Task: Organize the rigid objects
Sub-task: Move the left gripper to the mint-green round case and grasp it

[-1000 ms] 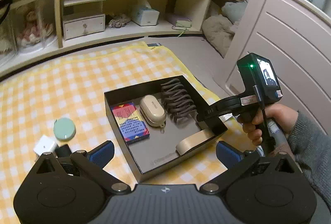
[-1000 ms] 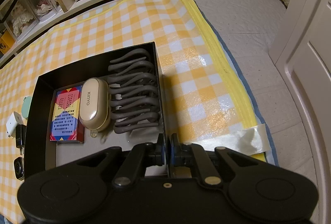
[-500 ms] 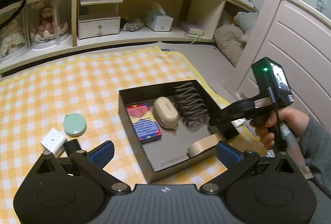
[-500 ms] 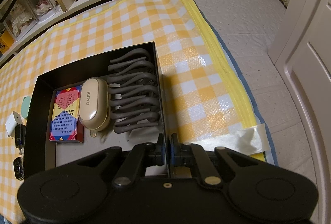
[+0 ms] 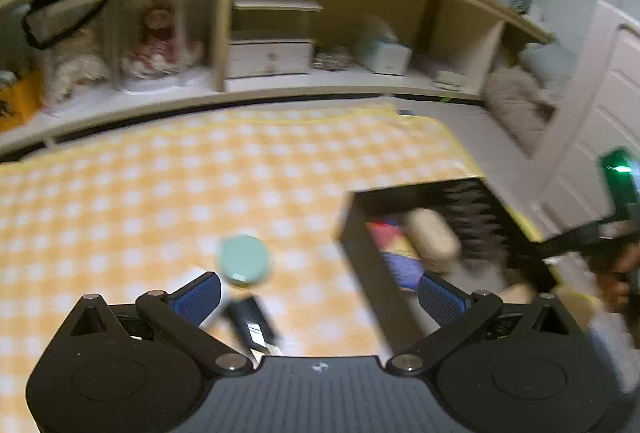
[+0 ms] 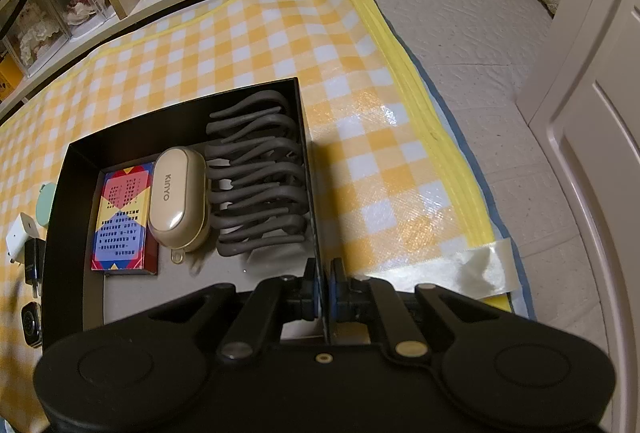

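Note:
A black box (image 6: 180, 109) lies on the yellow checked mat (image 6: 260, 33). It holds a colourful card pack (image 6: 122, 217), a beige case (image 6: 178, 201) and a grey wavy rack (image 6: 258, 173). My right gripper (image 6: 323, 285) is shut on the box's right wall. Left of the box lie a mint round disc (image 6: 44, 205), a white charger (image 6: 22, 235), a black adapter (image 6: 34, 261) and a small dark watch-like item (image 6: 31, 321). The left wrist view is blurred. In it my left gripper (image 5: 318, 297) stands open and empty over the disc (image 5: 244, 265) and adapter (image 5: 252, 321), with the box (image 5: 380, 297) to the right.
A low wooden shelf (image 5: 280, 13) with dolls, a small white drawer and boxes runs along the far side. A white door (image 6: 600, 113) stands at the right beyond the grey floor pad (image 6: 480, 33). A person's hand (image 5: 616, 273) holds the right gripper at the box's corner.
The left gripper has swung to the left and a little lower; the box has slid to the right of its view, and the mint disc and black adapter now sit between its fingers. The right gripper is unchanged.

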The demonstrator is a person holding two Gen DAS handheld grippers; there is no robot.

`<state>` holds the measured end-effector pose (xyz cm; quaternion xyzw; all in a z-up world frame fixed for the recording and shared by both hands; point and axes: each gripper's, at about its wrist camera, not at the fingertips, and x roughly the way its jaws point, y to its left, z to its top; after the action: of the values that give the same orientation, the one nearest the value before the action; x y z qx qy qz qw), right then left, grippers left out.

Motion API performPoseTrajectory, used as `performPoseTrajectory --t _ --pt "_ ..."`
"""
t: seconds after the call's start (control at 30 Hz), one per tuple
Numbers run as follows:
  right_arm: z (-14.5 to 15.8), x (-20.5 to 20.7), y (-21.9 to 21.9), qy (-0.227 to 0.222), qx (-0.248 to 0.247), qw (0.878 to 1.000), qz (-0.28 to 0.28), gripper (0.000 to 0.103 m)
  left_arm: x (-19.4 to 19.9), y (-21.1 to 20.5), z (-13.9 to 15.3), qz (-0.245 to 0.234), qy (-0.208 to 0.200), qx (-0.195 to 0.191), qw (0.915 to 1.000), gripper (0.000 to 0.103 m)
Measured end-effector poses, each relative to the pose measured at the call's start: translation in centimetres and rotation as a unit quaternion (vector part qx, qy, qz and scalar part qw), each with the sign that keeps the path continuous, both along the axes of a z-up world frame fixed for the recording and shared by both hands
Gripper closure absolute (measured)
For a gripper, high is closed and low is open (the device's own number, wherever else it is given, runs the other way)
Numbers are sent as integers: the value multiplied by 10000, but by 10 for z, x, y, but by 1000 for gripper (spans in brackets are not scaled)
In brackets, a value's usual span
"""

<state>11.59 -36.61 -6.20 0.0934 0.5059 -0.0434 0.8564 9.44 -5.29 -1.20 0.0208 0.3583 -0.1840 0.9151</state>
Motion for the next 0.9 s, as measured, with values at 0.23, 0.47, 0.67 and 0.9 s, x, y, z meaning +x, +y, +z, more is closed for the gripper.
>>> performPoseTrajectory --t 0.23,0.47,0.67,0.9 --pt "-2 0 0 28 -22 10000 21 97 45 21 -17 -25 148 21 9999 2" --pt "-2 2 1 40 -35 10000 39 97 80 20 -54 129 466 249 9985 25" --pt "-4 3 2 64 -63 10000 42 97 92 10 -64 -66 358 374 9986 26" --pt "-4 5 3 90 -86 9999 47 97 97 5 -73 -148 336 699 9969 50"
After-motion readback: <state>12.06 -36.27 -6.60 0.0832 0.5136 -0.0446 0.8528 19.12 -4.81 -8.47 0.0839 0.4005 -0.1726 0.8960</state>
